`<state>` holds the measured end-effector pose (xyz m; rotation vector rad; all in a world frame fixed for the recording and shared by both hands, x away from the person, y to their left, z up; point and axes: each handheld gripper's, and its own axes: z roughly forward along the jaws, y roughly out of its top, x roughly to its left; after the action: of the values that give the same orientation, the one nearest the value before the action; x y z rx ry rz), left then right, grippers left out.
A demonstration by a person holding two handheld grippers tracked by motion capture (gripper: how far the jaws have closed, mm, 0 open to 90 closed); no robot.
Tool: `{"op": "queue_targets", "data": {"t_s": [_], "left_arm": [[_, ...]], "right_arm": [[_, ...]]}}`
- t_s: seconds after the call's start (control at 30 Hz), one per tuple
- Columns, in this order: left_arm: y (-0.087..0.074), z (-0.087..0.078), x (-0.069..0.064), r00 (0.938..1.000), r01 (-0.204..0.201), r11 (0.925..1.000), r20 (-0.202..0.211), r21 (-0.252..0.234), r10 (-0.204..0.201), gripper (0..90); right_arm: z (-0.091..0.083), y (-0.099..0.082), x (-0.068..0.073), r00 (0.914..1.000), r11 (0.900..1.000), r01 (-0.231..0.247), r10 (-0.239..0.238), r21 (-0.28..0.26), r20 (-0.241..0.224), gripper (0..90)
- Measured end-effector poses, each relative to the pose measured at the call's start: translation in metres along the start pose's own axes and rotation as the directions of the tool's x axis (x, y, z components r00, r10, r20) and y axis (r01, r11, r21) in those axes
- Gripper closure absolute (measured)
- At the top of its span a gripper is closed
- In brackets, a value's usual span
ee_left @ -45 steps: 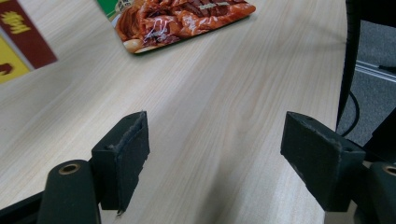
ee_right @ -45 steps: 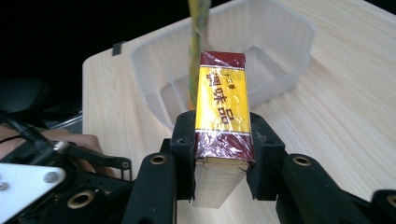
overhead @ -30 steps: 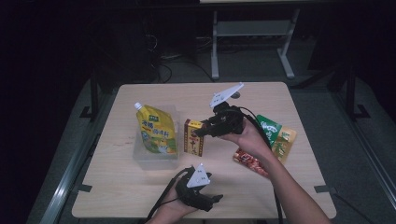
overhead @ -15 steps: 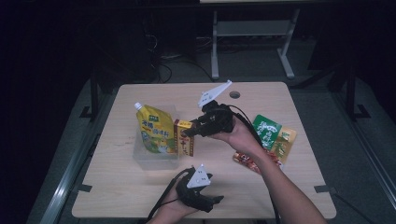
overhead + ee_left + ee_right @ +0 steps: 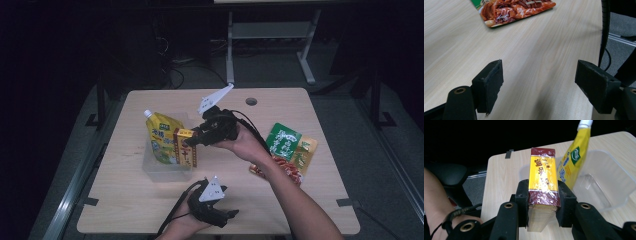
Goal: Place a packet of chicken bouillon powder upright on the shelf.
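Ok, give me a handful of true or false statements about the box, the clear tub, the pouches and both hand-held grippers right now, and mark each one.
1. The right hand-held gripper is shut on the yellow and maroon box. True.
2. The left hand-held gripper holds a snack packet. False: its jaws stand open over bare table, with nothing between them.
3. The yellow spouted pouch stands in the clear plastic tub. True.
4. The box lies flat on the table beside the green packet. False: it is held at the tub, next to the spouted pouch.
5. The green packet is inside the tub. False: it lies on the table right of the right hand.
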<state>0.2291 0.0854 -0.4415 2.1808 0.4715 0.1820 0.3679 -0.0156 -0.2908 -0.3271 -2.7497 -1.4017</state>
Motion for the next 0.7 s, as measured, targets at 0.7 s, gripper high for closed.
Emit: {"op": "queue_targets", "data": {"t_s": [0.7], "left_arm": [[0.000, 0.000, -0.002, 0.9998, -0.021, 0.9998, -0.005, 0.007, 0.021, 22.2]], "right_arm": [[0.024, 0.019, 0.002, 0.9994, 0.9998, 0.019, -0.019, 0.011, -0.030, 67.3]]}}
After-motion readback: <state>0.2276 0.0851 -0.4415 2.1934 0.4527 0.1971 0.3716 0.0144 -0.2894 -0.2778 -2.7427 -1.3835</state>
